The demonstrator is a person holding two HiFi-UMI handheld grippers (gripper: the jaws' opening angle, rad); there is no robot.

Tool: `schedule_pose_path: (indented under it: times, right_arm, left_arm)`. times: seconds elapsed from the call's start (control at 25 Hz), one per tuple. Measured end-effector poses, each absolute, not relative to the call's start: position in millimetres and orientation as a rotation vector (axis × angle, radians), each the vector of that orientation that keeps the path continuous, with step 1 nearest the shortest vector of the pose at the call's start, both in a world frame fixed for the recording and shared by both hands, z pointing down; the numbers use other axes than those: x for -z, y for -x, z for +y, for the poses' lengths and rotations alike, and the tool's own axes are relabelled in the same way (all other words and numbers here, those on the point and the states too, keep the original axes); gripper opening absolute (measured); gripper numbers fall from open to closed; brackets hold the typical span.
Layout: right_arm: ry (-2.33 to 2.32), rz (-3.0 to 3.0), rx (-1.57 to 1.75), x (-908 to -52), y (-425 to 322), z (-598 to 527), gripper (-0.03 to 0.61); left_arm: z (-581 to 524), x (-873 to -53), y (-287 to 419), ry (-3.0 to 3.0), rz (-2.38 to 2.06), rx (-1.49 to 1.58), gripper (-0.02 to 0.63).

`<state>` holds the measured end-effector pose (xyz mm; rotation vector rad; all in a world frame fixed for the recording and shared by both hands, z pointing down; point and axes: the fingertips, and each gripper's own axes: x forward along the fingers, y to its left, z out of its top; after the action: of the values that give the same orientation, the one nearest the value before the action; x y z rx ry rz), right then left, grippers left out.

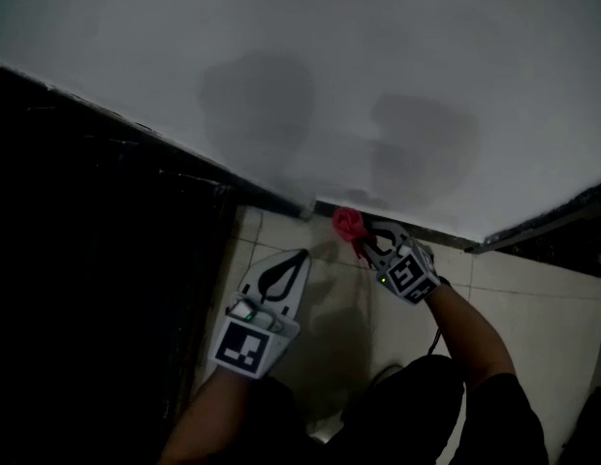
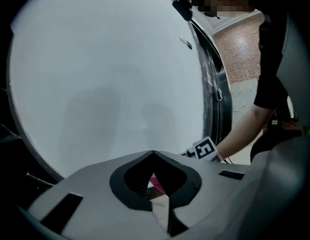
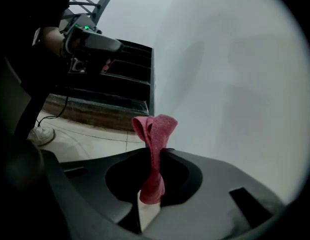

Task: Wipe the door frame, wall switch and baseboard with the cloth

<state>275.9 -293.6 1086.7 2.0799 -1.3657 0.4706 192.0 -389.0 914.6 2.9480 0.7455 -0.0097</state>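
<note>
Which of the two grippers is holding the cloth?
The right gripper: its claw is shut on the pink cloth. The left gripper has its claw shut with nothing in it.

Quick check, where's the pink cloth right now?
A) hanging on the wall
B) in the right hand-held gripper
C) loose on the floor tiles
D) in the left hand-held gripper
B: the right gripper view shows the cloth pinched between the jaws of the right hand-held gripper, its bunched end sticking out past the tips. The left hand-held gripper is shut on nothing.
</note>
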Motion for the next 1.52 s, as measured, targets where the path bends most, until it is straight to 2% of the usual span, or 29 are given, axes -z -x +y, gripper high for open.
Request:
schedule_pose_path:
  times: [0.12, 0.36, 0.64, 0.84, 1.52]
  right_arm:
    - [-2.106, -1.407, -0.556, -1114.3, -281.5, -320.2, 0.044]
    - [-2.179, -1.372, -0.621, -1210.4, -308.8, -345.7, 0.044]
    - [-2.272, -1.214, -0.667, -1269.6, -354.3, -364.3, 0.044]
    - [-2.521, -1.063, -0.773, -1280.3, -370.1, -345.5, 0.044]
    - [-2.583, -0.795, -0.903, -1289.1, -371.2, -243.9, 0.044]
  left_arm:
    - [-389.3, -926.2, -195.6, -2.825, 0.727, -0.095, -0.009]
    - [-384.1, -915.5, -201.8, -2.695, 0.644, -0.086, -0.009]
    - [-370.5, -959.8, -219.5, -2.93, 0.567, -0.204, -0.009]
    - [-366.7, -982.9, -227.1, -2.965, 0.541, -0.286, -0.009]
    - [-334.8, -997.8, -229.3, -2.912, 0.706, -0.349, -0.009]
